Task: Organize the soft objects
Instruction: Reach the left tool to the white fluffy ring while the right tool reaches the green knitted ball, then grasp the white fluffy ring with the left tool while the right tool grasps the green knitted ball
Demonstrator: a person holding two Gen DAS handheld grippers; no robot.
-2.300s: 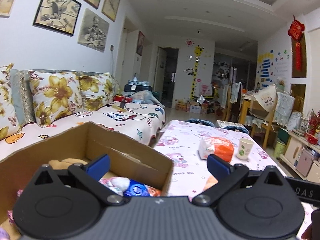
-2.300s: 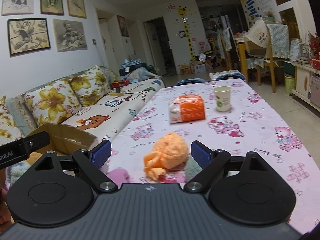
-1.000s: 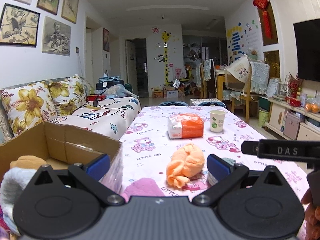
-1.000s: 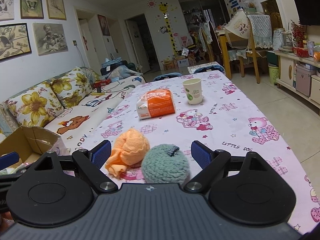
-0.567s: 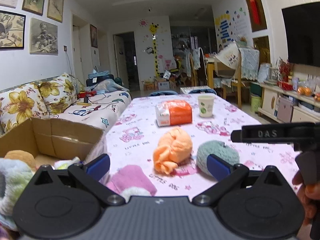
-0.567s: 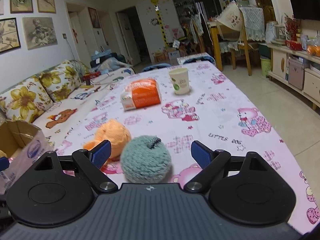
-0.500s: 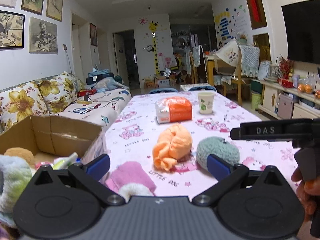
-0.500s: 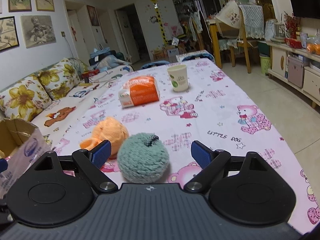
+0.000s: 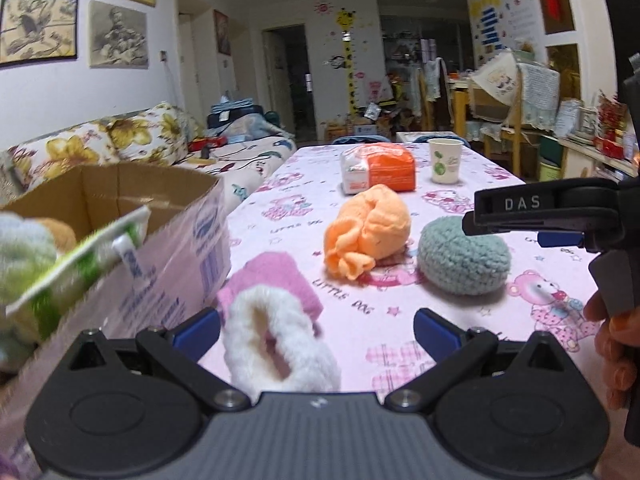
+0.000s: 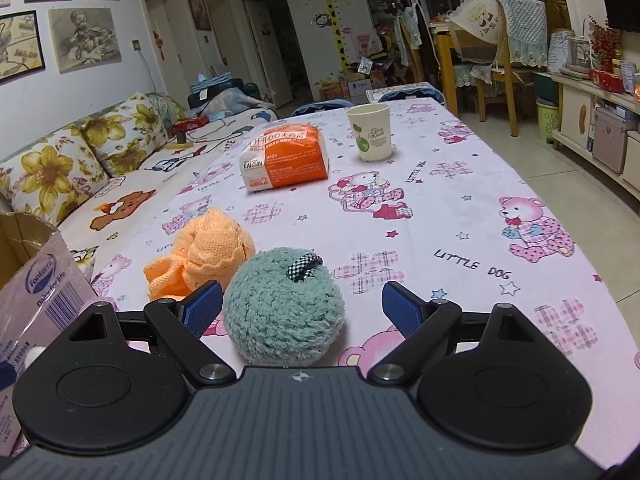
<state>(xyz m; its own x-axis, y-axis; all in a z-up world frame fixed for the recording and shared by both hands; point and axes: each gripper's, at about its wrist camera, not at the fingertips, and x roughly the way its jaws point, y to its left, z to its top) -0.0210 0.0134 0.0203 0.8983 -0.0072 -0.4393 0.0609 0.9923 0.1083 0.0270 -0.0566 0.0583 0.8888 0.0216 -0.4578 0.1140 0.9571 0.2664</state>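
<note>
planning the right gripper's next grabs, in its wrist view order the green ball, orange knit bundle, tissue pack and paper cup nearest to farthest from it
1. green ball, between the open right gripper's fingers
2. orange knit bundle, ahead left
3. tissue pack, mid table
4. paper cup, farthest, slightly right

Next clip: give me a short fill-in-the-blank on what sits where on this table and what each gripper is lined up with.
1. The right gripper, jaws open, frames the fluffy ____ ball.
2. The orange knit bundle lies on the ball's ____ side in the right wrist view.
3. Beside the orange packet stands a paper ____.
4. The open left gripper faces a pink slipper next to the cardboard ____.

Missing words: green; left; cup; box
</note>
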